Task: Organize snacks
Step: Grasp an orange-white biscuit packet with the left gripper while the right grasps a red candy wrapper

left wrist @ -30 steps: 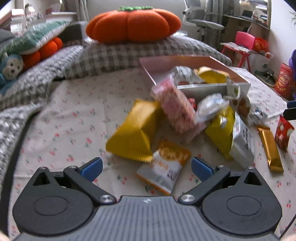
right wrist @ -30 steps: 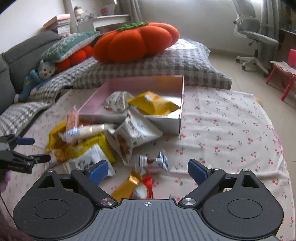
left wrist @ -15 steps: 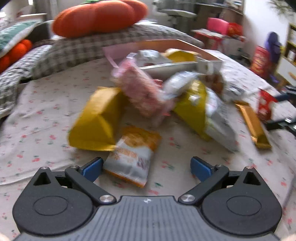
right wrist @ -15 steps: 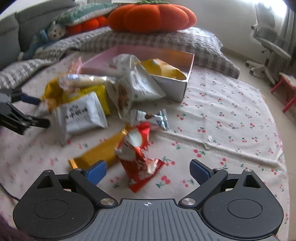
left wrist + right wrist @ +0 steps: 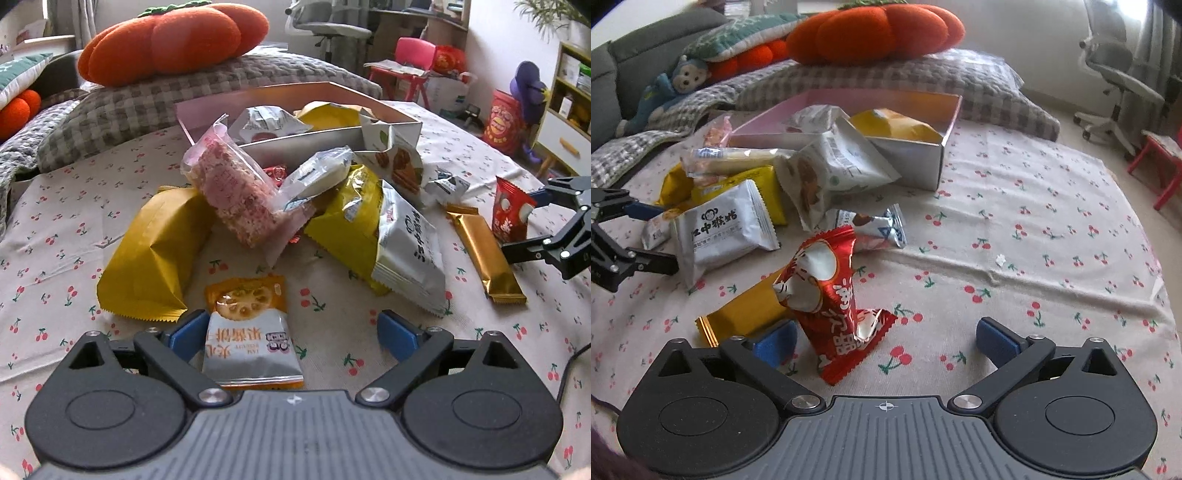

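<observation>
Snacks lie heaped on the cherry-print cloth (image 5: pixel 1015 206) at 6 o'clock of the open box (image 5: pixel 934 162). The orange-and-silver packet (image 5: pixel 251 332) lies flat between the spread left gripper (image 5: pixel 291 336) fingers, its long axis running 12 to 6, untouched, jaws having just narrowed. The red packet (image 5: pixel 834 302) stands crumpled, leaning toward 11, inside the widening, empty right gripper (image 5: pixel 886 341), its base hidden behind the housing.

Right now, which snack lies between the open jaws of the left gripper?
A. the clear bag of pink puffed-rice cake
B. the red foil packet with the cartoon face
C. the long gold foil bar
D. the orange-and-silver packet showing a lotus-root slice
D: the orange-and-silver lotus-root packet lies flat on the cherry-print cloth between the left gripper's open jaws, not yet clamped.
</observation>
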The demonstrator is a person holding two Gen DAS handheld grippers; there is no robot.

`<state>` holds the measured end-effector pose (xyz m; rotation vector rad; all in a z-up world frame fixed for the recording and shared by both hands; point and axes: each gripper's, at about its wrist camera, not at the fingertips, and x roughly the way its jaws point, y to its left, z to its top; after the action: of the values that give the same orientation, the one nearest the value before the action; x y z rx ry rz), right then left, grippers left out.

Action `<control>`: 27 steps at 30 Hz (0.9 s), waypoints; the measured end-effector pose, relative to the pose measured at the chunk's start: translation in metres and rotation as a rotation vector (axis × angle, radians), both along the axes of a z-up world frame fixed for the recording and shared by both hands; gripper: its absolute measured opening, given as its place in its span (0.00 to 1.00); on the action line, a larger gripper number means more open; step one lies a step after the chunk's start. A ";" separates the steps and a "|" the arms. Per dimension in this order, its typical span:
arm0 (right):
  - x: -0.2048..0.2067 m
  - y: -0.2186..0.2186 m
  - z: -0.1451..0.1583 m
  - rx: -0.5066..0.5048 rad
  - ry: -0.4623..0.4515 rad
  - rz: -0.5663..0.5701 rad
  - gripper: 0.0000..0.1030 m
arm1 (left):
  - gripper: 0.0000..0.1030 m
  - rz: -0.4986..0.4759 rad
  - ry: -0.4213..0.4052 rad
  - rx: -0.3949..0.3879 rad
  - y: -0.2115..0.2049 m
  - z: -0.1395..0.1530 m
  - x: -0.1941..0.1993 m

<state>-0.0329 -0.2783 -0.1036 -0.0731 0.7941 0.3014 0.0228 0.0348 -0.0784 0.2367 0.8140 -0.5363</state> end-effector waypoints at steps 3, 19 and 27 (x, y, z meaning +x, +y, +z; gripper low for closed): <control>0.000 -0.001 -0.001 0.005 -0.018 0.019 1.00 | 0.94 0.004 0.027 0.020 -0.006 0.001 0.006; 0.006 0.006 0.002 -0.031 -0.021 0.046 1.00 | 0.76 0.073 0.022 0.015 0.003 0.004 0.002; 0.008 0.011 0.005 -0.024 -0.015 0.071 0.92 | 0.58 0.085 0.015 0.014 0.005 0.008 0.004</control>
<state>-0.0248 -0.2678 -0.0987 -0.1267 0.7818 0.3584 0.0266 0.0394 -0.0702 0.2100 0.8390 -0.4528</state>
